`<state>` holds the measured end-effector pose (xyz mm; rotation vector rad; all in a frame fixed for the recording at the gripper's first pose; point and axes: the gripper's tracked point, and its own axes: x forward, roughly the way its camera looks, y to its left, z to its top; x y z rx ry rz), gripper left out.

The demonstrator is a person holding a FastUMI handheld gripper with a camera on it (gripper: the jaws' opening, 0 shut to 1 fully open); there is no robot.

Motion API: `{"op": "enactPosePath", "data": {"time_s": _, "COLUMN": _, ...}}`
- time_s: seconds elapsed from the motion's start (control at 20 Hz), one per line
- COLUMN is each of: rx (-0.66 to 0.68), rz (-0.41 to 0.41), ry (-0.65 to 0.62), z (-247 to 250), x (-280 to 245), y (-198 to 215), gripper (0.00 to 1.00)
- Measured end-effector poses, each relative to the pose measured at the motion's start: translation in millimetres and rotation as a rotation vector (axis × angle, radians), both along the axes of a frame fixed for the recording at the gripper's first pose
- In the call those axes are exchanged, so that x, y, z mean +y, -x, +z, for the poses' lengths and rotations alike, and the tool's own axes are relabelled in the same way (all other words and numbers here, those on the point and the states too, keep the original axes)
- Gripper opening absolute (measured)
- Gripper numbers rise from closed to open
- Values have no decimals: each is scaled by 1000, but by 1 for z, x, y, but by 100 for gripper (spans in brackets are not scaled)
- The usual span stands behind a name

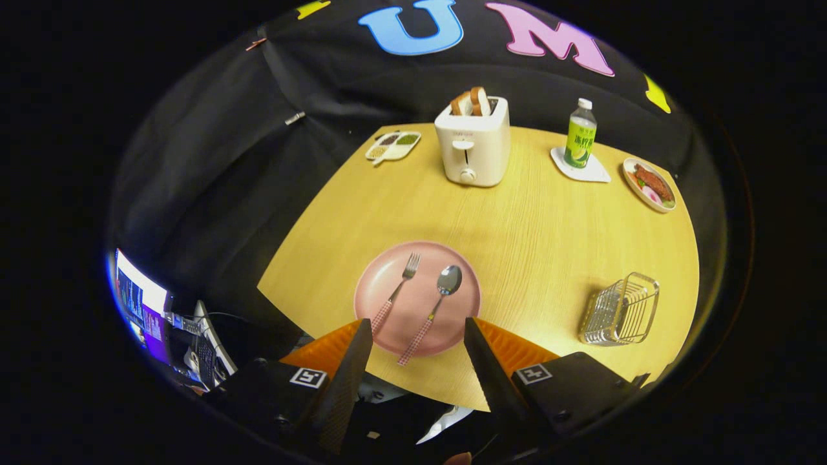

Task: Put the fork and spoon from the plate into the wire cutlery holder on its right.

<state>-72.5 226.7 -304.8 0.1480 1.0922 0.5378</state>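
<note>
Yellow wooden table (530,213): gripper (418,328) fingers apart over round pink plate (381,271), lining up metal fork (395,290) and spoon (438,298) for wire cutlery holder (620,310).

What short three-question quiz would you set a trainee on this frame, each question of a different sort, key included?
1. True or false: the fork and spoon lie on the plate.
2. Multiple choice: the gripper is A) shut on the spoon, B) open, its fingers either side of the plate's near edge, C) open over the holder.
3. Fill in: behind the plate, at the table's far edge, a ___ holds bread.

Key: 1 true; 2 B; 3 toaster.
</note>
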Motion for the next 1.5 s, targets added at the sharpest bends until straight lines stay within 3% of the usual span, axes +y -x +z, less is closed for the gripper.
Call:
{"op": "enactPosePath", "data": {"time_s": 0.1, "rx": 57, "rz": -9, "ry": 30, "z": -22, "x": 9, "y": 3, "gripper": 83}}
{"op": "enactPosePath", "data": {"time_s": 0.35, "rx": 186, "rz": -13, "ry": 90, "z": -71, "x": 33, "y": 8, "gripper": 83}}
{"op": "enactPosePath", "data": {"time_s": 0.45, "rx": 231, "rz": -16, "ry": 121, "z": -89, "x": 36, "y": 12, "gripper": 78}}
{"op": "enactPosePath", "data": {"time_s": 0.7, "rx": 298, "rz": -38, "ry": 182, "z": -124, "x": 42, "y": 15, "gripper": 76}}
{"op": "enactPosePath", "data": {"time_s": 0.85, "rx": 351, "rz": -73, "ry": 191, "z": -138, "x": 42, "y": 15, "gripper": 54}}
{"op": "enactPosePath", "data": {"time_s": 1.0, "rx": 373, "rz": -117, "ry": 181, "z": -141, "x": 34, "y": 9, "gripper": 16}}
{"op": "enactPosePath", "data": {"time_s": 1.25, "rx": 374, "rz": -96, "ry": 98, "z": -111, "x": 25, "y": 10, "gripper": 14}}
{"op": "enactPosePath", "data": {"time_s": 1.5, "rx": 249, "rz": -31, "ry": 72, "z": -68, "x": -8, "y": -6, "gripper": 11}}
